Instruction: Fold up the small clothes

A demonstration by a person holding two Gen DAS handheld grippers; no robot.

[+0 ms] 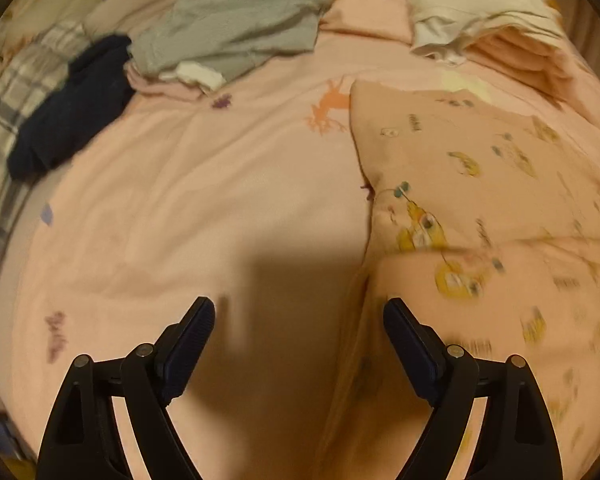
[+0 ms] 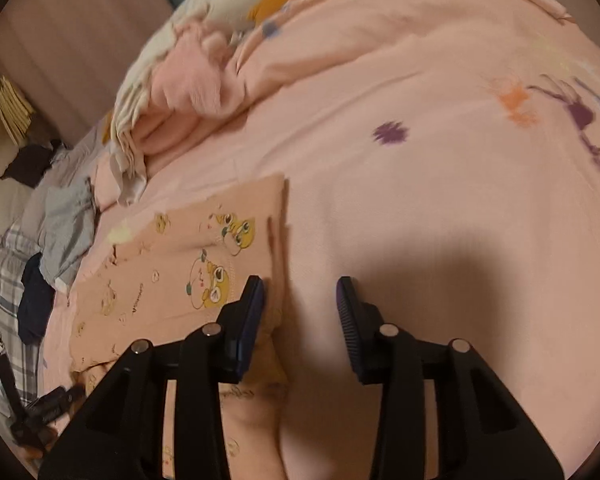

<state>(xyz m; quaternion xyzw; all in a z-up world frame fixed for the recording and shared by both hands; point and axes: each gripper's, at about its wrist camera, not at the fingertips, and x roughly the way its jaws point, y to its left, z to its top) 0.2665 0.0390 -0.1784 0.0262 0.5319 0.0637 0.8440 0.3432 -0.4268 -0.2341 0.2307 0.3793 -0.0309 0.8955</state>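
Observation:
A peach garment with yellow cartoon prints (image 1: 480,200) lies flat on the pink bedspread (image 1: 204,184), to the right in the left wrist view. My left gripper (image 1: 298,308) is open and empty, hovering just left of the garment's left edge. In the right wrist view the same garment (image 2: 180,264) lies to the left. My right gripper (image 2: 300,286) is open, its left finger (image 2: 250,320) over the garment's right edge, its right finger (image 2: 350,320) over bare bedspread (image 2: 440,184).
A pile of other clothes sits at the far left: a grey top (image 1: 236,20), a navy piece (image 1: 72,108), a plaid cloth (image 1: 4,120). A bunched pink and white blanket (image 1: 480,20) lies at the back right. The left gripper shows at the right wrist view's lower left (image 2: 40,412).

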